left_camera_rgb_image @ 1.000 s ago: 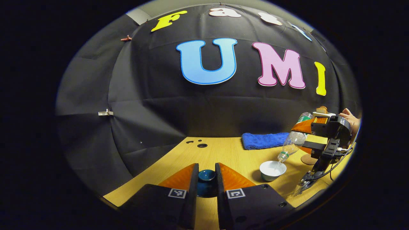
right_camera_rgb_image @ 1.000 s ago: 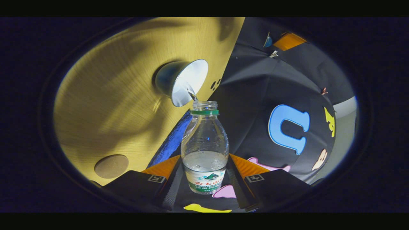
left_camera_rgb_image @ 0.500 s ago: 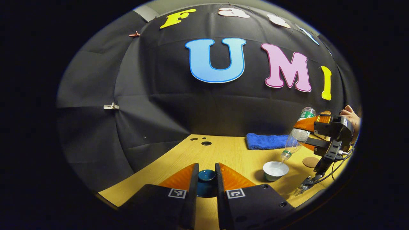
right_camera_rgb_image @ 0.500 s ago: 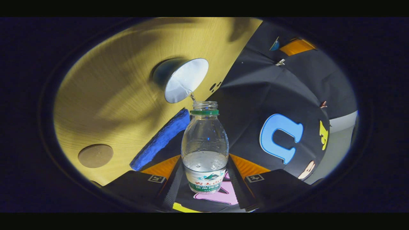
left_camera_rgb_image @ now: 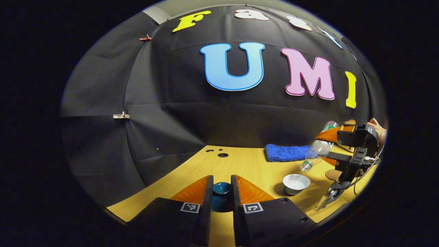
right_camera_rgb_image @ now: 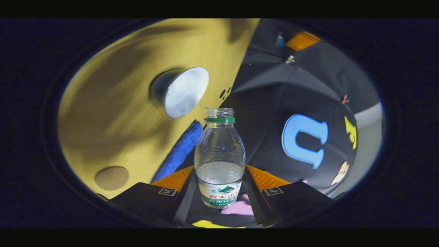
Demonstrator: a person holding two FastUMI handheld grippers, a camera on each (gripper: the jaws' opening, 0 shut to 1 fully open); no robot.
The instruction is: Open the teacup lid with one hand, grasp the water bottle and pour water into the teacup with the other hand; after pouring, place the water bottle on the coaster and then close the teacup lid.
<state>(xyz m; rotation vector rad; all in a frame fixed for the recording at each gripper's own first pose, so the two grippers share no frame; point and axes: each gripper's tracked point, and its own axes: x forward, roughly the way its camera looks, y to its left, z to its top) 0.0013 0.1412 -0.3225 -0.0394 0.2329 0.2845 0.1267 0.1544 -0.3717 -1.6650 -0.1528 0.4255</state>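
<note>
In the left gripper view, my left gripper (left_camera_rgb_image: 222,188) is shut on the dark teal teacup lid (left_camera_rgb_image: 222,189) and holds it just above the table. To its right the white teacup (left_camera_rgb_image: 296,183) stands uncovered with water in it. My right gripper (left_camera_rgb_image: 334,145) holds the clear water bottle (left_camera_rgb_image: 316,154) tilted mouth-down above and to the right of the cup. In the right gripper view, my right gripper (right_camera_rgb_image: 220,170) is shut on the bottle (right_camera_rgb_image: 220,151), which is capless and part full. No stream leaves its mouth. The teacup (right_camera_rgb_image: 181,92) lies beyond the mouth and the round cork coaster (right_camera_rgb_image: 111,178) to the lower left.
A folded blue towel (left_camera_rgb_image: 286,152) lies at the back of the wooden table (left_camera_rgb_image: 247,164), by the black cloth wall. The coaster (left_camera_rgb_image: 331,174) sits right of the cup, under the right gripper. Small holes (left_camera_rgb_image: 223,155) mark the tabletop's far left. A hand (left_camera_rgb_image: 375,125) holds the right gripper.
The thin stream from the bottle into the cup has stopped. The bottle's mouth has lifted up and away from the cup's rim. The left gripper and lid have stayed nearly still.
</note>
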